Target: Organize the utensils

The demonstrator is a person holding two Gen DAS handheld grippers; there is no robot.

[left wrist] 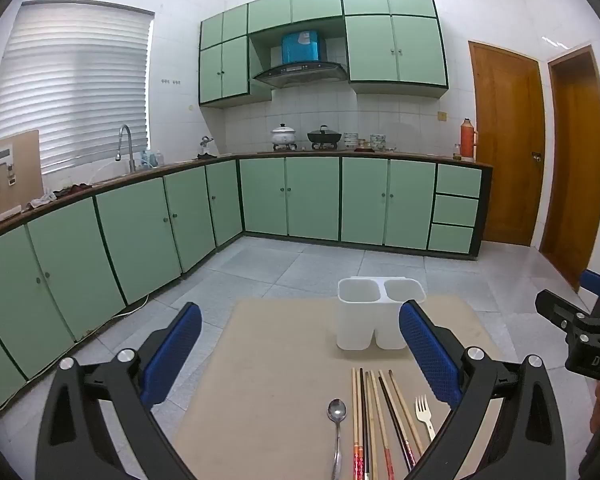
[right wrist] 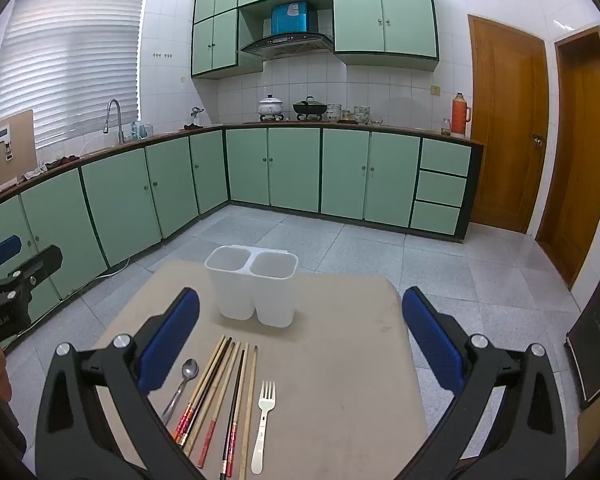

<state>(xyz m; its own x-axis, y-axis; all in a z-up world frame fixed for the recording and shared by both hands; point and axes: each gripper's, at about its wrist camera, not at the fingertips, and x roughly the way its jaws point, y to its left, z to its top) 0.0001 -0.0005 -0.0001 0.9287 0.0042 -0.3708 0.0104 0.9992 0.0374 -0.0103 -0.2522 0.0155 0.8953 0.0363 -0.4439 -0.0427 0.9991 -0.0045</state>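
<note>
A white two-compartment utensil holder (left wrist: 374, 314) (right wrist: 254, 286) stands empty at the far side of a tan table (left wrist: 276, 376) (right wrist: 340, 360). Nearer lie a metal spoon (left wrist: 337, 432) (right wrist: 182, 384), several chopsticks (left wrist: 380, 420) (right wrist: 224, 396) and a white plastic fork (left wrist: 425, 414) (right wrist: 263, 424), side by side. My left gripper (left wrist: 300, 356) is open and empty above the table's near part. My right gripper (right wrist: 300, 340) is open and empty above the utensils. Each gripper shows at the edge of the other's view (left wrist: 580, 328) (right wrist: 12, 276).
Grey tiled floor surrounds the table. Green cabinets (left wrist: 292, 196) with a countertop run along the left and back walls, with a sink faucet (left wrist: 126, 148) and pots on a stove. Wooden doors (left wrist: 508, 140) stand at the right. A dark object (right wrist: 596, 344) sits on the floor at right.
</note>
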